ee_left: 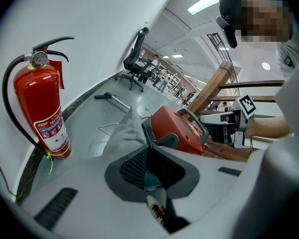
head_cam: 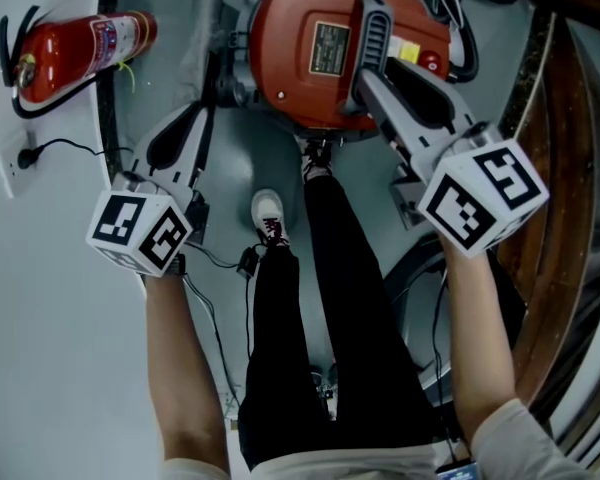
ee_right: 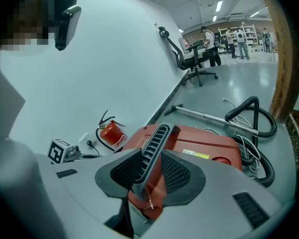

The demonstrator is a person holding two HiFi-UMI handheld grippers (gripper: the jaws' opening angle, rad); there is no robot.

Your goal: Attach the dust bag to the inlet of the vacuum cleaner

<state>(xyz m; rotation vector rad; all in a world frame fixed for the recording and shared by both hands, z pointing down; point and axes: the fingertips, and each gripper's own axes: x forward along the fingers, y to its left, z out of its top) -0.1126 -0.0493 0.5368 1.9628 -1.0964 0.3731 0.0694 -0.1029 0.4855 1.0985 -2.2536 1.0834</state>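
The red vacuum cleaner (head_cam: 315, 68) stands on the grey floor in front of my feet, and it also shows in both gripper views (ee_left: 177, 131) (ee_right: 204, 143). My right gripper (head_cam: 365, 83) is shut on its black ribbed handle (ee_right: 152, 151), which runs between the jaws (ee_right: 150, 171). The grey cloth dust bag (head_cam: 202, 63) hangs at the vacuum's left side. My left gripper (head_cam: 208, 103) is shut on the bag's near edge (ee_left: 122, 133), with the cloth pinched between the pads (ee_left: 148, 158). The inlet itself is hidden behind the bag.
A red fire extinguisher (head_cam: 75, 53) lies against the wall at the left, near a wall socket with a plug (head_cam: 25, 158). A black hose (ee_right: 249, 118) and a metal wand (ee_right: 209, 116) lie beyond the vacuum. A wooden railing (head_cam: 565, 168) stands on the right. The person's shoe (head_cam: 268, 213) is just below the vacuum.
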